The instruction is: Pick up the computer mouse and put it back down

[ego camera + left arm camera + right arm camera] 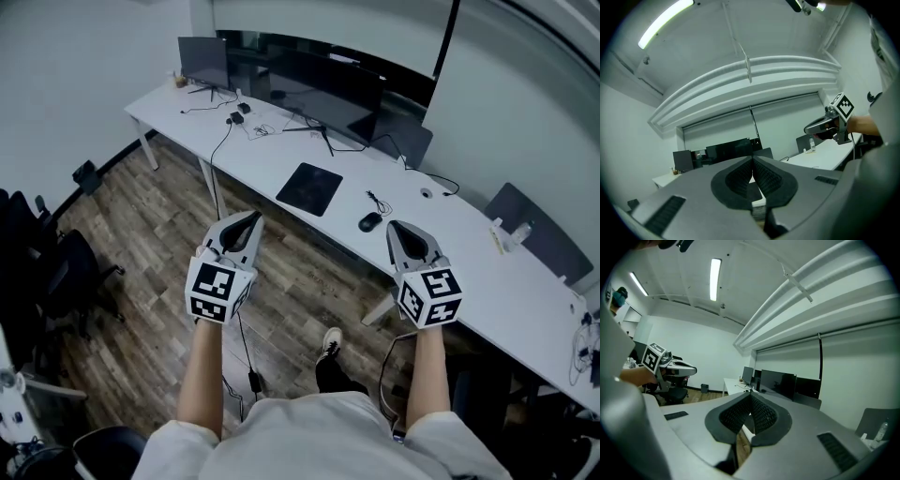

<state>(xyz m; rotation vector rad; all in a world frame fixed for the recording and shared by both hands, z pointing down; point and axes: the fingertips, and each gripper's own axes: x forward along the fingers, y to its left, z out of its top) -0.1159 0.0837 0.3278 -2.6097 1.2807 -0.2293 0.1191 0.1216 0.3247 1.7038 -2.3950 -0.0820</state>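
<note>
A black computer mouse [369,222] lies on the long white desk [469,253], just right of a dark mouse pad [310,188]. My right gripper [395,226] hovers at the desk's near edge, a little right of the mouse, shut and empty. My left gripper [255,217] is held over the wooden floor, short of the desk, also shut with nothing in it. In the left gripper view the jaws [752,161] meet at the tips and the right gripper [820,125] shows at the right. The right gripper view shows its own jaws [750,397] closed and the left gripper [670,366] at the left.
Monitors [323,89] and cables stand along the back of the desk. A grey chair back [539,234] is behind the desk at right. Black office chairs [56,272] crowd the floor at left. My foot [328,345] is on the floor below the desk edge.
</note>
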